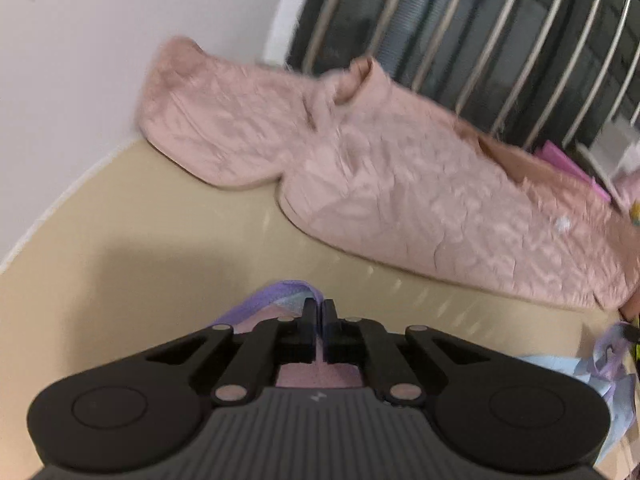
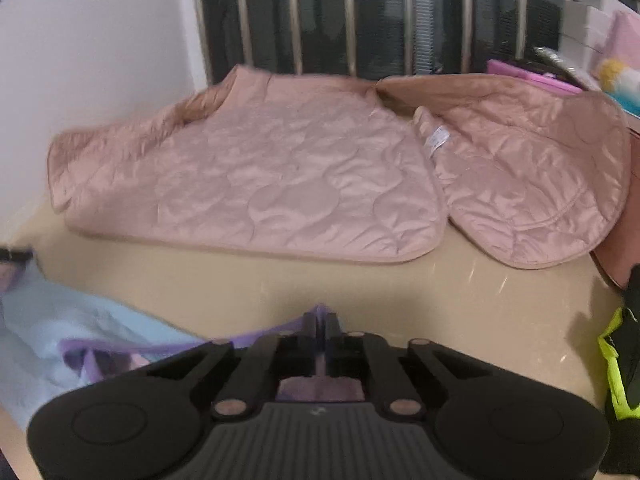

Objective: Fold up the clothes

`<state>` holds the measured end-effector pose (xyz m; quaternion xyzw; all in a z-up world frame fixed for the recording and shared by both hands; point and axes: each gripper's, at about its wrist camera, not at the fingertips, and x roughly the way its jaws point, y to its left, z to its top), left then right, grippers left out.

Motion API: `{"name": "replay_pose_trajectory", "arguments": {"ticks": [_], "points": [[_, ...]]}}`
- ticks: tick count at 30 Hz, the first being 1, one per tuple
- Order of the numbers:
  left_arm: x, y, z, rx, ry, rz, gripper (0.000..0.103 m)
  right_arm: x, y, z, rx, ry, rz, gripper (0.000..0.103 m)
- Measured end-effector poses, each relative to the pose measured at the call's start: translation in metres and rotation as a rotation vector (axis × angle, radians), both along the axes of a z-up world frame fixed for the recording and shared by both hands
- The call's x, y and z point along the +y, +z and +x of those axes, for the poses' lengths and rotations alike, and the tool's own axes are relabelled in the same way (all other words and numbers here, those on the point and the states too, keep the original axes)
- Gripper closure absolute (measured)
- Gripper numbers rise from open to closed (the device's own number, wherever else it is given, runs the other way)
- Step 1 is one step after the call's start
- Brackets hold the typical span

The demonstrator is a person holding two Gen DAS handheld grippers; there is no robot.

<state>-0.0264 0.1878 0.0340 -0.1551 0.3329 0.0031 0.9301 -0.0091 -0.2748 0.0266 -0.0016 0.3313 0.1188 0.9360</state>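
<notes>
Left gripper (image 1: 319,307) and right gripper (image 2: 319,322) each pinch purple hem of pastel garment (image 2: 60,332); cloth spans sideways between them, pink jacket (image 2: 256,176) lies ahead.

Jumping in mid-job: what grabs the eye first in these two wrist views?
The pink quilted jacket dominates, spread open across the beige table below the barred window. Nearer, the left gripper and right gripper are each shut on the purple-edged light-blue garment.
</notes>
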Motion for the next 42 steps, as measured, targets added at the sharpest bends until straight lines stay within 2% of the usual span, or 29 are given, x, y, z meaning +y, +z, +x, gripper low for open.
{"name": "replay_pose_trajectory", "arguments": {"ticks": [2,4,8,11,14,15,16,18,20,22,24,26,27,28,29,30,33,35,37,39,41,42], "points": [[0.003,0.006,-0.021,-0.046,0.030,-0.019,0.102,-0.003,0.016,-0.024,-0.115,-0.023,-0.001,0.101],[0.004,0.005,-0.041,-0.056,0.063,-0.028,0.101,-0.007,0.027,-0.051,-0.205,-0.043,0.000,0.101],[0.010,-0.010,-0.065,-0.023,0.125,-0.061,0.101,-0.014,0.011,-0.108,-0.281,-0.066,0.017,0.100],[0.016,-0.014,-0.069,-0.011,0.134,-0.078,0.100,-0.014,-0.017,-0.121,-0.205,-0.103,-0.016,0.100],[0.017,-0.010,-0.071,-0.016,0.133,-0.064,0.095,-0.013,-0.028,-0.119,-0.123,-0.100,-0.003,0.099],[0.016,-0.006,-0.073,-0.030,0.134,-0.047,0.091,-0.012,-0.025,-0.120,-0.123,-0.095,0.000,0.094],[0.015,-0.001,-0.076,-0.045,0.139,-0.027,0.082,-0.012,-0.018,-0.121,-0.133,-0.088,0.007,0.090],[0.015,0.004,-0.077,-0.061,0.146,0.003,0.071,-0.012,-0.004,-0.122,-0.175,-0.074,0.033,0.067],[0.015,0.005,-0.070,-0.058,0.133,0.014,0.071,-0.012,0.012,-0.118,-0.214,-0.052,0.062,0.065],[0.013,0.004,-0.055,-0.038,0.101,0.035,0.071,-0.009,0.020,-0.097,-0.196,-0.057,0.051,0.064],[0.012,0.001,-0.041,0.004,0.092,0.037,0.071,-0.004,0.015,-0.064,-0.116,-0.045,-0.003,0.064],[0.012,-0.002,-0.030,0.043,0.073,0.024,0.076,0.000,0.002,-0.035,-0.009,-0.027,-0.010,0.066],[0.012,-0.004,-0.029,0.048,0.072,0.026,0.094,0.001,-0.004,-0.024,0.044,-0.015,0.003,0.067],[0.014,-0.005,-0.030,0.039,0.081,0.018,0.098,0.002,-0.011,-0.014,0.097,-0.003,0.015,0.072],[0.015,-0.007,-0.031,0.030,0.091,0.009,0.098,0.003,-0.015,-0.012,0.105,-0.002,0.016,0.084],[0.019,-0.008,-0.034,0.011,0.104,-0.018,0.098,0.004,-0.016,-0.017,0.095,-0.005,0.011,0.095],[0.031,-0.009,-0.044,-0.058,0.165,-0.101,0.099,0.000,-0.015,-0.034,0.050,-0.025,0.042,0.099],[0.036,-0.010,-0.046,-0.107,0.169,-0.166,0.099,-0.006,-0.009,-0.048,-0.040,-0.105,0.040,0.100],[0.038,-0.016,-0.037,-0.077,0.195,-0.182,0.098,-0.014,-0.001,-0.060,-0.117,-0.173,0.087,0.100],[0.040,-0.022,-0.028,-0.047,0.221,-0.198,0.096,-0.013,-0.003,-0.063,-0.113,-0.192,0.098,0.100],[0.039,-0.020,-0.033,-0.054,0.232,-0.168,0.094,-0.005,-0.013,-0.061,-0.113,-0.206,0.028,0.100],[0.039,-0.019,-0.036,-0.058,0.238,-0.153,0.085,-0.001,-0.019,-0.060,-0.106,-0.212,-0.005,0.099]]}}
